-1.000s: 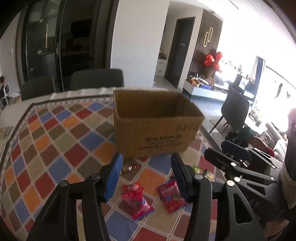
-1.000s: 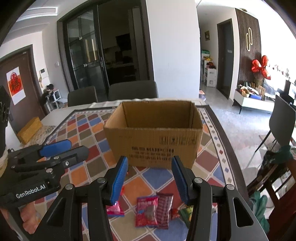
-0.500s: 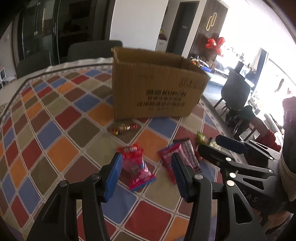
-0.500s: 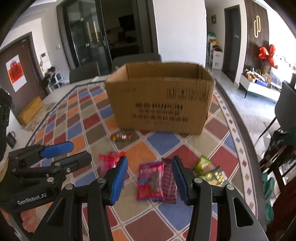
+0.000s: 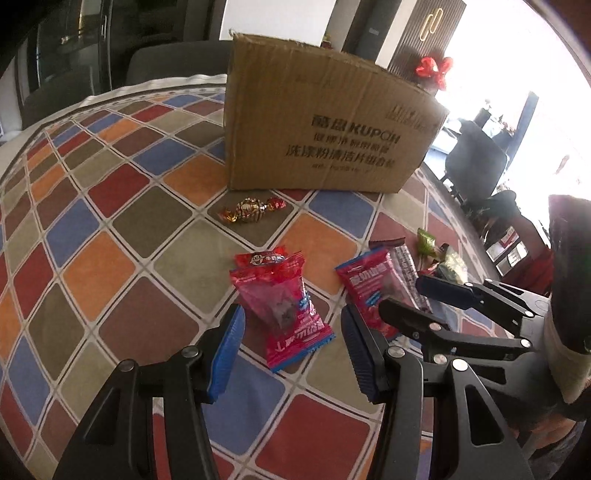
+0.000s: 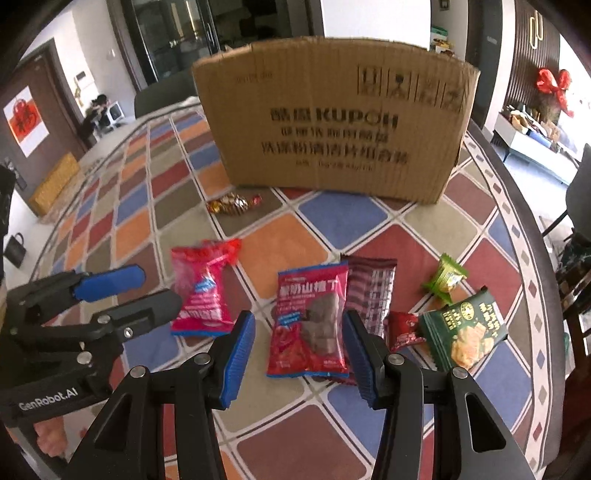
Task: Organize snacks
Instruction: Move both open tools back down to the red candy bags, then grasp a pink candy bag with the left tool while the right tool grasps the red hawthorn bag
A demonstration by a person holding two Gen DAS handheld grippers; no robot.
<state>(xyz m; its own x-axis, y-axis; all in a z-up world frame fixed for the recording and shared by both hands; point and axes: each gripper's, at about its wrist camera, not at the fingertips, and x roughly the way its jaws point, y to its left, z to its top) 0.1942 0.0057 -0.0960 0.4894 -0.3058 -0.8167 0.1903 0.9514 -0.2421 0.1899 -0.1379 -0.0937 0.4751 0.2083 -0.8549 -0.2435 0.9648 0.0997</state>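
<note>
A tablecloth [image 6: 325, 236] of red, blue, orange and olive diamonds covers the table, with a cardboard box [image 6: 332, 122] at upper centre of the right wrist view, and behind it dark glass doors [image 6: 177, 33], a grey chair [image 5: 173, 59] and a red bow [image 6: 554, 85] at upper right. The snacks lie scattered low in frame before the box: a pink packet [image 5: 280, 306], a red packet [image 6: 310, 325], a maroon packet [image 6: 369, 288], green packets [image 6: 461, 332] and a gold-wrapped candy [image 6: 232, 203]. The left gripper [image 5: 291, 350] hangs spread wide around the pink packet, and the right gripper [image 6: 299, 350] gapes likewise around the red one, neither grasping anything.
</note>
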